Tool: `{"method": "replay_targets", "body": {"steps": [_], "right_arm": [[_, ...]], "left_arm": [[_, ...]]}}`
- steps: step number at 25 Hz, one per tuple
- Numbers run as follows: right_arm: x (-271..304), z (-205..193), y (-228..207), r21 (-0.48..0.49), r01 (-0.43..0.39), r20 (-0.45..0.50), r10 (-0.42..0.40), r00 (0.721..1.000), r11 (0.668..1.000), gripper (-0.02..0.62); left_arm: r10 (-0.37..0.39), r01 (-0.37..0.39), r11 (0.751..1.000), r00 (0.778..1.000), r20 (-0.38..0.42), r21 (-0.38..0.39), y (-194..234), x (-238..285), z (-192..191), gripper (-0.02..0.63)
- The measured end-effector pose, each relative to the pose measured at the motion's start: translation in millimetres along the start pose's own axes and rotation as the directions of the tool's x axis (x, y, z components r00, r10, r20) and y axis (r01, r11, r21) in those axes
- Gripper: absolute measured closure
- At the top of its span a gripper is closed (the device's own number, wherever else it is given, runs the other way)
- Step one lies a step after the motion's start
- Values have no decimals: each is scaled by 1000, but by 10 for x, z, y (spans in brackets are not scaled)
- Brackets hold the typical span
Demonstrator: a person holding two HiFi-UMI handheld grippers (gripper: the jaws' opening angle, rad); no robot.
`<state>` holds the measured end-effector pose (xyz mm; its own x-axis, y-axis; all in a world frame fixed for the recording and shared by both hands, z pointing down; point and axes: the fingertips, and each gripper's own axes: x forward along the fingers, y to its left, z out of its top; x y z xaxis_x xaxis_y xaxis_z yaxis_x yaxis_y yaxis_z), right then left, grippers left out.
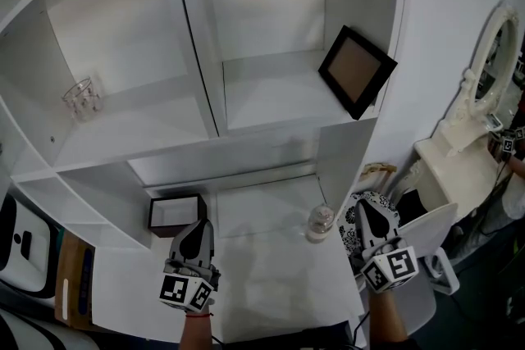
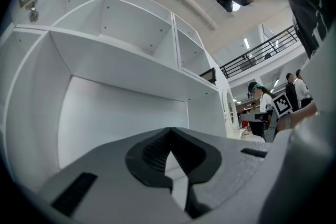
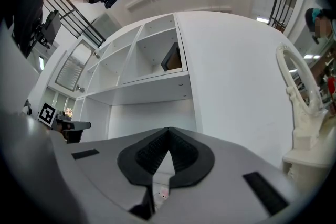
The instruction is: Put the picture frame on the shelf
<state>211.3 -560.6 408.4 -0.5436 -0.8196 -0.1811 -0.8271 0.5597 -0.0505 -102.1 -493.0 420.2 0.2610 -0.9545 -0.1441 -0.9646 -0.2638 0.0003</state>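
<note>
Head view: saw the left gripper (image 1: 197, 227) low over the white counter (image 1: 262, 299), fingers pressed together on nothing. Saw the right gripper (image 1: 366, 209) off to its right, likewise closed and empty. Just beyond, noted a dark box (image 1: 175, 211) by the left gripper and a small jar (image 1: 320, 222) near the right one. Higher up, spotted a glass (image 1: 82, 99) in the left compartment. Found the picture frame (image 1: 357, 71) on the shelf (image 1: 262, 94), right compartment, tilted against its right wall.
</note>
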Motion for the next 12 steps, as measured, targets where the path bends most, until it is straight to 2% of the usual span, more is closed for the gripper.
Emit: {"method": "replay_targets", "body": {"steps": [12], "right_arm": [[-52,-170,-16,36,11,-28,-10,1000,999,591]], "left_arm": [[22,-23,1000,1000,-11,-8,29,-30,-60,601]]}}
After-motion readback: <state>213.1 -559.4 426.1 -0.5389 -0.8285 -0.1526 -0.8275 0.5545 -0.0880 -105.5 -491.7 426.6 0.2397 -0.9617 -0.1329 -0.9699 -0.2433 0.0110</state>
